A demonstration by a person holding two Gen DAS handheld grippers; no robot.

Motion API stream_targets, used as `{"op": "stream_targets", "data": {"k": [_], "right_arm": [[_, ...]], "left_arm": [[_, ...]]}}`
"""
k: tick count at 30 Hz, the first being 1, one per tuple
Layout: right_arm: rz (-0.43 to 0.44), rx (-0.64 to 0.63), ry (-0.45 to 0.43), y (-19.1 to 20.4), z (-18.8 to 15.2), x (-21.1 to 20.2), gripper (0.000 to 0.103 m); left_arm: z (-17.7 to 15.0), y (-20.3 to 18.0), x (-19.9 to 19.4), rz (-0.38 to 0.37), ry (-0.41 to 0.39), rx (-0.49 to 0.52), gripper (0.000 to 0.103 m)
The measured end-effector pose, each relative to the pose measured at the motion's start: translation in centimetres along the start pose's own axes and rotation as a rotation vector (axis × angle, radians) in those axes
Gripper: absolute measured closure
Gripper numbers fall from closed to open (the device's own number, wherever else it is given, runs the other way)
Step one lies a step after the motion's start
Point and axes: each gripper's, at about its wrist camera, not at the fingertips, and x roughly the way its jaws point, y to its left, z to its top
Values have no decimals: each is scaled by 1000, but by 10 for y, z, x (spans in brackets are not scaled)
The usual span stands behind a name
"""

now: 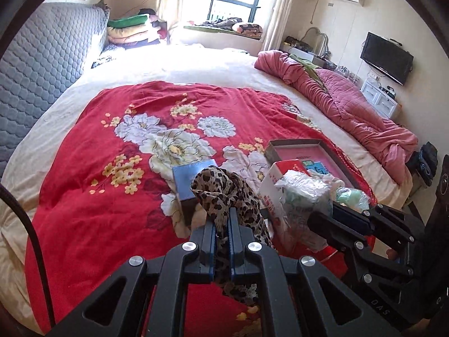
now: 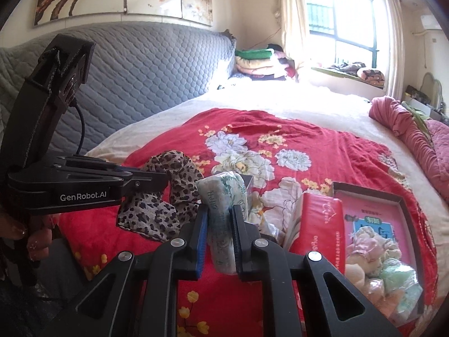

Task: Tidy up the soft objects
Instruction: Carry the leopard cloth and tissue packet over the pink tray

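Left gripper [image 1: 221,224]: its blue-padded jaws were clamped on the leopard-print cloth [image 1: 224,193], just on the headboard side of the shallow box [image 1: 320,143].
Leopard-print cloth: thin tan fabric with dark brown spots, bunched into a soft crumpled knot above the jaws, with a loose tail hanging down below them; lifted off the red floral bedspread [image 1: 112,146].
Right gripper [image 2: 219,219]: jaws closed around the tissue pack [image 2: 224,196], squeezing its middle, between the cloth and the shallow box.
Tissue pack: soft, pillowy, wrapped in clear plastic with a pale green and white print; held upright.
Shallow box: open cardboard tray with a pink printed inner, lying on the bedspread; small plush items [image 2: 373,261] in pink, cream and mint lay in its near corner.
Red pack [image 2: 320,224]: stood against the box's left wall.
Blue box [image 1: 188,179]: just behind the cloth, left of the shallow box.
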Motion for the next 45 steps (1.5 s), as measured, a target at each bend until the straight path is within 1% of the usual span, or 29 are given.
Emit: {"op": "stream_targets", "data": {"k": [7,11,19,26,32,37,43,45], "right_arm": [[-92,75,-58,-35,4,-32,87],[-155,112,-86,-58,2,-49,87],[-219,179,-120,-89,-5,-74,87],[-252,214,-142,-108,-10,-89,87],[-294,261,-148,-129,-18,-96,87],[-314,326,-145,-150,-30,-101,87],[-366,381,-141,-175,-44,-107,87],[-397,391,-135,-183,-48,-109,87]], "left_arm": [[16,-55,-6,-45,-28,102,96],[20,-83,-2,-62,-19,147,96],[27,-129,3,-82,-11,213,96],[32,-156,17,-96,9,240,96],[31,-170,38,-114,52,248,96],[29,-180,55,-135,89,257,96],[23,-195,76,-158,123,276,96],[21,-202,83,-161,135,288,96]]}}
